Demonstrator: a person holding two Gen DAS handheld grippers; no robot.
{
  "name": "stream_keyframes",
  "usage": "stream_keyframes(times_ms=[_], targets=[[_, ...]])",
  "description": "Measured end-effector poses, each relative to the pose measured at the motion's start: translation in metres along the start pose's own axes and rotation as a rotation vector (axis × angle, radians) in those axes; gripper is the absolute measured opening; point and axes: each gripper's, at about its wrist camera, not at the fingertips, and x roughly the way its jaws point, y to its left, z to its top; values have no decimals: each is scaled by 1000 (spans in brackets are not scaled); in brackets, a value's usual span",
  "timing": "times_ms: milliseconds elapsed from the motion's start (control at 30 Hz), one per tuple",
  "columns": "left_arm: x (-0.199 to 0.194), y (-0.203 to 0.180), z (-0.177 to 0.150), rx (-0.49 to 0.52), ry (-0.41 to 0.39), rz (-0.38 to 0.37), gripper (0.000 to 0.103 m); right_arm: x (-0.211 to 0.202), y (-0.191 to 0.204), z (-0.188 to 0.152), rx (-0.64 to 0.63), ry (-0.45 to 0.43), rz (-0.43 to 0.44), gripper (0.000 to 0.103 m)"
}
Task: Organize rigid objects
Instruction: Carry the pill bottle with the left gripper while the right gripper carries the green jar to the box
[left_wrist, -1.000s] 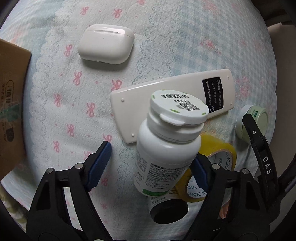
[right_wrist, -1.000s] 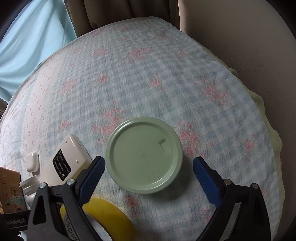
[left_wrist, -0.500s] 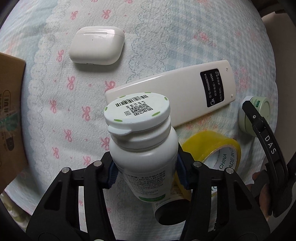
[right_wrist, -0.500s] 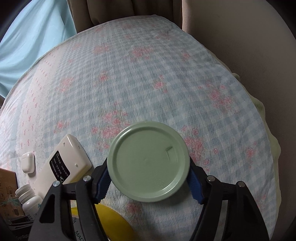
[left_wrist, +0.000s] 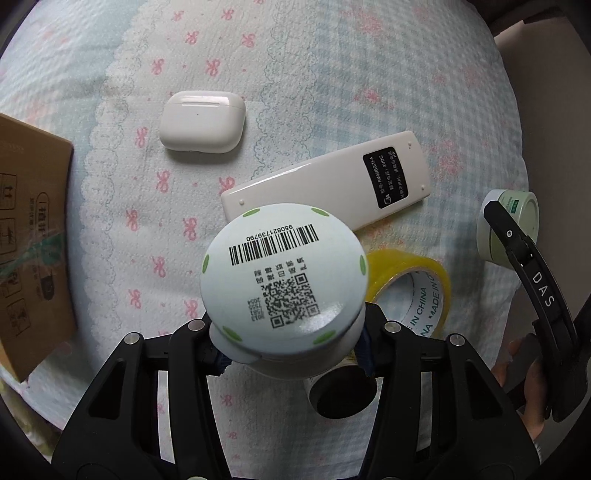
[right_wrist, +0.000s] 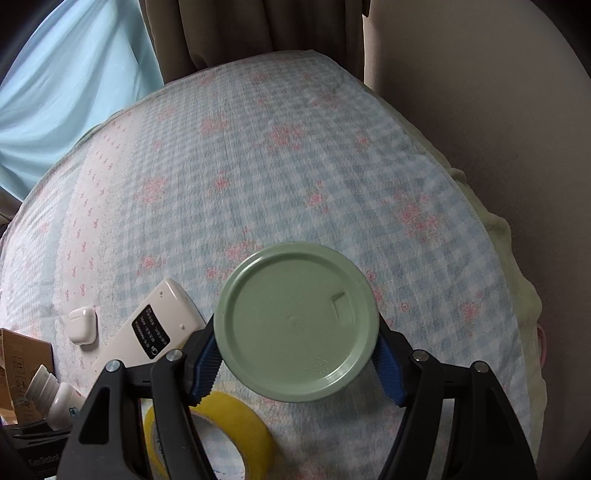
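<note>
**Both tools loaded: bottle and jar**

The left tool (left_wrist: 291, 354) clamps the white bottle (left_wrist: 282, 284) below its cap; smooth, rigid plastic, likely light. The right tool (right_wrist: 297, 363) grips the green-lidded jar (right_wrist: 297, 321) by its sidewall, above the bed cover (right_wrist: 295, 166). Avoid squeezing the lids.

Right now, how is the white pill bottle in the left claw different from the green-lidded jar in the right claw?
The white pill bottle has a white cap printed with a barcode and QR code; the green-lidded jar has a plain pale green lid. The bottle is the taller and narrower of the two; the jar looks squat and wide. In the right wrist view the bottle is tilted, while the jar is held upright. Both are round, capped containers, each clamped between a claw's blue pads: left claw, right claw.
</note>
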Motion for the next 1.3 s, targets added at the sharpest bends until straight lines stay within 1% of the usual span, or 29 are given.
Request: stream_keyframes(times_ms=[133, 333, 433, 533, 733, 867, 967, 1033, 1100, 1300], targets=[[-23, -2, -7, 10, -18, -18, 47, -26, 2, 0, -1, -26, 6, 66], [-69, -3, -23, 49, -69, -43, 47, -71, 5, -1, 4, -61, 14, 66], [-93, -3, -35, 63, -100, -57, 47, -95, 8, -2, 5, -52, 24, 66], [-119, 2, -45, 96, -124, -73, 47, -112, 14, -5, 9, -6, 55, 66], [-170, 18, -53, 154, -198, -81, 47, -161, 51, -21, -48, -3, 98, 66], [-205, 47, -56, 173, -248, -75, 47, -194, 82, -32, -87, 18, 149, 66], [-231, 78, -60, 193, -279, -68, 47, -217, 112, -43, -121, 23, 178, 66], [-244, 103, -63, 188, -289, -65, 47, -230, 134, -51, -144, 22, 181, 66], [-256, 131, -63, 170, -294, -70, 47, -240, 154, -59, -142, 32, 205, 66], [-283, 221, -56, 124, -320, -46, 47, -253, 223, -77, -190, 44, 235, 66]])
